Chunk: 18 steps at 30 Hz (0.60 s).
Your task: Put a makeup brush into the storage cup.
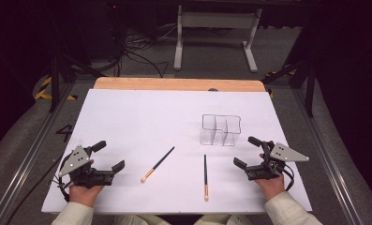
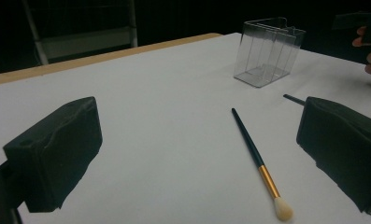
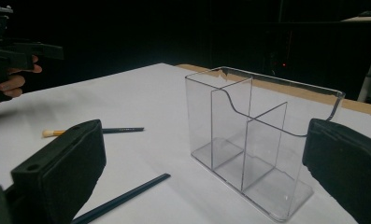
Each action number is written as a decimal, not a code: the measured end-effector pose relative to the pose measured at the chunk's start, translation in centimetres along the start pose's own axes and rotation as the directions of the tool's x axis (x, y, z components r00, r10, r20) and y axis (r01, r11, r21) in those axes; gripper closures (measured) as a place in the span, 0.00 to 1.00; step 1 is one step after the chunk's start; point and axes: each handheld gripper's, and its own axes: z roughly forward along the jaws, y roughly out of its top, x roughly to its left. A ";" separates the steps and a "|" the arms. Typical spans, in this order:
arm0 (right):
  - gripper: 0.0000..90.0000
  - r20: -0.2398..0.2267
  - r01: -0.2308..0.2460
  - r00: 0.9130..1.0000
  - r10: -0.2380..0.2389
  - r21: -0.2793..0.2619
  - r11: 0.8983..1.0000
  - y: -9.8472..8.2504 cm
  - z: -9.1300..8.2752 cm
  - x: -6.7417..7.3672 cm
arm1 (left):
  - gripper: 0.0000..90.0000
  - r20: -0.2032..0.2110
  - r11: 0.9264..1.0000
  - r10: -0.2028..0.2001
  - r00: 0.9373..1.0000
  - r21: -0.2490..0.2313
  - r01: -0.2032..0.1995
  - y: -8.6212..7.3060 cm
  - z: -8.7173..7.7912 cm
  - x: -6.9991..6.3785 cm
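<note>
Two black-handled makeup brushes with gold ferrules lie on the white table. The left brush [image 1: 158, 163] [image 2: 255, 156] [image 3: 94, 131] lies slanted, its bristles toward the person. The right brush [image 1: 205, 177] [image 3: 122, 198] lies straight, and its handle tip [image 2: 293, 99] peeks out beside a jaw. A clear, empty divided organizer [image 1: 221, 130] [image 2: 268, 52] [image 3: 258, 140] stands upright behind them. My left gripper [image 1: 109, 155] [image 2: 197, 135] is open at the front left, apart from the brushes. My right gripper [image 1: 246, 151] [image 3: 202, 158] is open at the front right, facing the organizer and holding nothing.
The white sheet [image 1: 141, 117] covers a wooden table [image 1: 174, 84] whose far edge shows. Beyond it are a white stand's legs [image 1: 179, 42] and cables on the floor [image 1: 137, 47]. Metal rails [image 1: 29, 154] run along both sides.
</note>
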 end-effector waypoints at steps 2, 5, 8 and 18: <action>0.00 0.003 -0.002 1.000 0.002 -0.002 1.000 0.0 0.0 0.0 | 0.01 0.002 1.000 -0.001 1.000 0.000 0.001 0.0 0.0 0.0; 0.00 0.005 -0.006 1.000 0.006 0.001 1.000 -0.1 0.0 0.0 | 0.01 0.000 1.000 -0.003 1.000 -0.004 0.003 0.0 0.0 0.1; 0.00 0.005 -0.001 1.000 0.001 0.002 1.000 0.0 -0.1 0.0 | 0.01 -0.002 1.000 -0.005 1.000 -0.009 0.005 -0.1 0.0 0.1; 0.00 -0.007 -0.020 1.000 0.020 -0.011 1.000 1.3 0.0 0.0 | 0.01 -0.003 1.000 -0.006 1.000 -0.008 0.006 -0.1 0.0 0.2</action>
